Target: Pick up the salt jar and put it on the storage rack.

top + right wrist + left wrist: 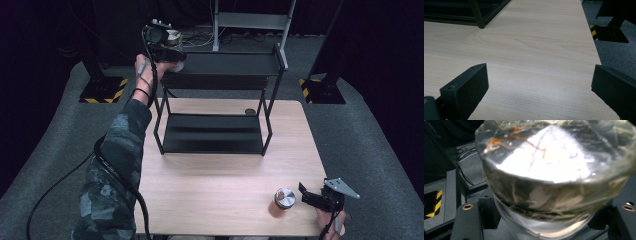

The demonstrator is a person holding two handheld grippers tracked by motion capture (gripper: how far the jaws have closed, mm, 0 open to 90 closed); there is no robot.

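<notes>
A clear plastic tub [554, 170] with orange streaks on its lid sits between the jaws of my left gripper [546, 220], whose pads lie against its lower sides. From above, the left gripper [176, 59] is raised at the left end of the black rack's top shelf [225, 65]. My right gripper [307, 196] rests low at the table's front right corner, open, with bare wood between its fingers [466, 85]. Just left of it stands a brown jar with a silver lid [283, 201].
The black two-tier rack stands on the far half of the wooden table [210, 190], its lower shelf [212, 132] bare. A small dark round object [250, 111] lies behind the rack. Yellow-black striped stand feet [105, 92] sit on the grey floor.
</notes>
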